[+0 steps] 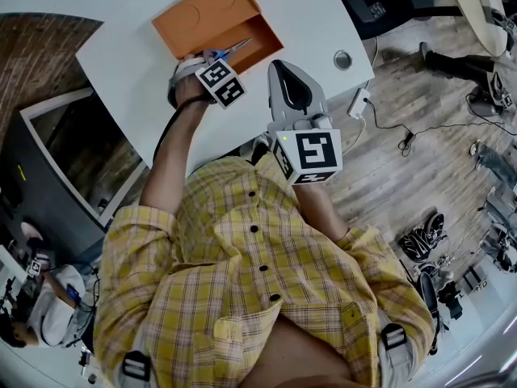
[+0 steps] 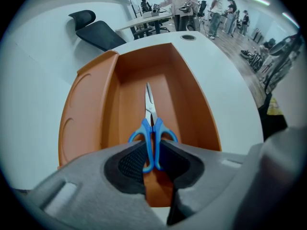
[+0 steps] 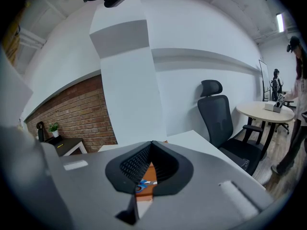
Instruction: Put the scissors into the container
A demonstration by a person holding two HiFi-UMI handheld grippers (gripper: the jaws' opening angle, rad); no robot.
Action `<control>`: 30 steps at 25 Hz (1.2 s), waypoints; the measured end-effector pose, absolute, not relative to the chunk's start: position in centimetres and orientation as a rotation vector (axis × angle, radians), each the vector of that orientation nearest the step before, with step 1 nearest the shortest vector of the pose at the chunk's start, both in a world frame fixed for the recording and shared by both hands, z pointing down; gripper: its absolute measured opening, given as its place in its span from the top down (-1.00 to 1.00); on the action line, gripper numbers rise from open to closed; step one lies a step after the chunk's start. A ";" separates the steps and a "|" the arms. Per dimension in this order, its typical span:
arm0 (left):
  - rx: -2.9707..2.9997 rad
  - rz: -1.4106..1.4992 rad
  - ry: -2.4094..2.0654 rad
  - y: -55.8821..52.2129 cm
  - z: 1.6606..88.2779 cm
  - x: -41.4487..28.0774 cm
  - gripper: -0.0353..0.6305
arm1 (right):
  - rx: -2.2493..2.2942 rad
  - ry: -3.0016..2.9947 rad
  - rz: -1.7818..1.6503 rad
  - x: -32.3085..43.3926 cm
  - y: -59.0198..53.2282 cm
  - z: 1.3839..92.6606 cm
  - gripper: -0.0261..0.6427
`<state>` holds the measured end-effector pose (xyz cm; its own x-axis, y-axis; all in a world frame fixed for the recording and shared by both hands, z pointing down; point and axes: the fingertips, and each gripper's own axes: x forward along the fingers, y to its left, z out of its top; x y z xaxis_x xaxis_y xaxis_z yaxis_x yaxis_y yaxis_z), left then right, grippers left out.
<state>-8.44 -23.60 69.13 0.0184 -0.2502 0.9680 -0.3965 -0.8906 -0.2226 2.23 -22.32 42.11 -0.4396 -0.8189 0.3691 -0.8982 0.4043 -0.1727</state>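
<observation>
1. Left gripper (image 2: pixel 152 152): my fingers are clamped on the loops of the blue-handled steel scissors (image 2: pixel 151 128). The blades point away from me, along the deep well of the orange plastic container (image 2: pixel 201 109).
2. Step in hand, as I judge it: lower and release. I should sink until the blades lie on the floor of the well, part my fingers slowly so the loops do not snag the pads, then lift straight out.
3. Blade tips touching the floor: cannot tell.
4. Container well: nothing in it but the scissors. Its flat orange lid (image 2: pixel 81 114) lies open alongside, on the white table (image 1: pixel 307 23).
5. Right gripper (image 3: pixel 152 145): fingers together on nothing, well apart from the container.
</observation>
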 end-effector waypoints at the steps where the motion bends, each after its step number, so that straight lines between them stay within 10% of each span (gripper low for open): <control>1: 2.160 2.010 -0.688 -23.6 69.1 -8.4 0.63 | 1.516 -2.435 0.513 2.3 -22.3 42.1 0.90; 30: 2.279 1.529 -0.752 -23.7 62.6 -6.5 0.64 | 1.519 -2.462 0.487 2.7 -21.2 40.4 0.90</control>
